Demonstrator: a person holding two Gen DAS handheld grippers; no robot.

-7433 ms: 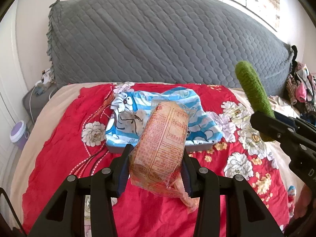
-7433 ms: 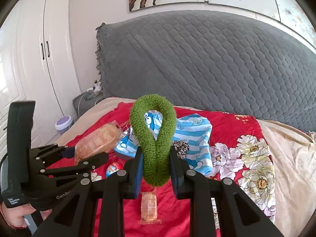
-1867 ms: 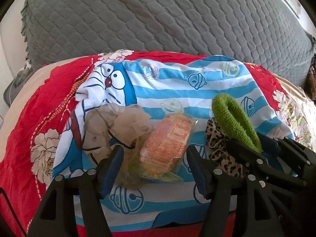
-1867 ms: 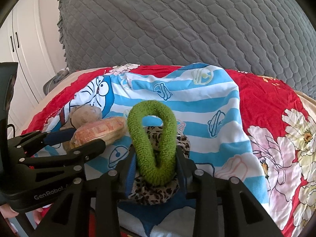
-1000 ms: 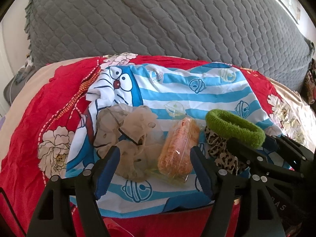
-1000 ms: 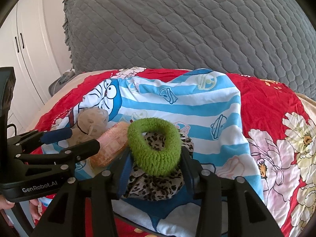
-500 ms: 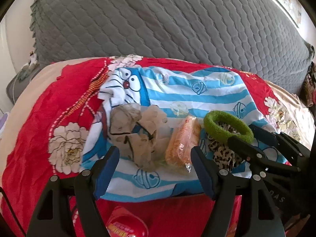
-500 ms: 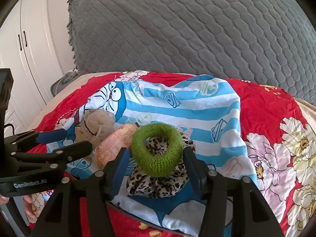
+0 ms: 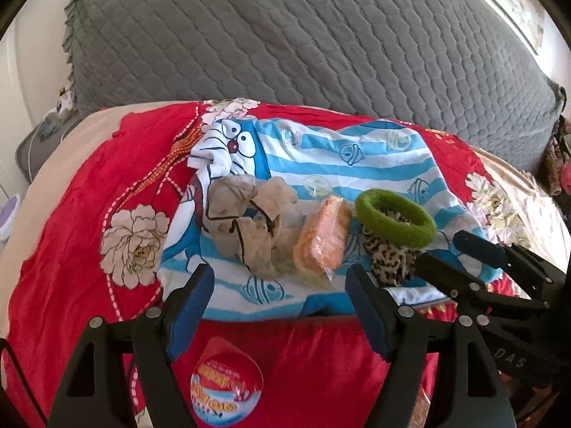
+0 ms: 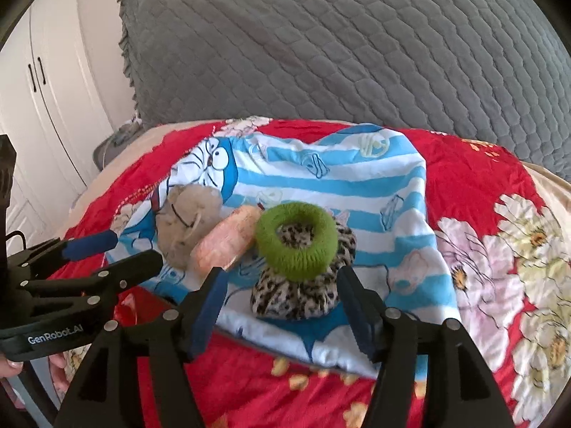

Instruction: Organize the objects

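Hovering both tools over the sorted pile on the bed

I see my left tool (image 9: 280, 306) angled downward toward the bed, its blue-padded jaws standing wide apart with nothing between them. It hangs just short of the near edge of the blue striped cartoon cloth (image 9: 321, 157), which is spread over the red floral bedspread (image 9: 71, 249).

My right tool (image 10: 282, 303) is tilted down in much the same way, and its jaws are opening. The green scrunchie (image 10: 296, 246) sits ahead of and between the two pads, but neither pad touches it. That scrunchie lies flat on top of the leopard-print scrunchie (image 10: 299, 296), and both rest on the cartoon cloth.

Just left of the green scrunchie lies the orange snack packet (image 9: 323, 239) in its clear wrapper, touching or nearly touching it. Left of the packet sits the beige mesh pouch (image 9: 246, 221), crumpled, right against the packet.

From the left wrist view I see a red round-lidded snack cup (image 9: 225, 385) on the bedspread under the left tool, off the cloth. From the right wrist view, fingers (image 10: 10, 365) of the person's left hand show at the lower left edge, around the left tool's handle. A grey quilted headboard cover (image 10: 357, 53) rises behind everything.
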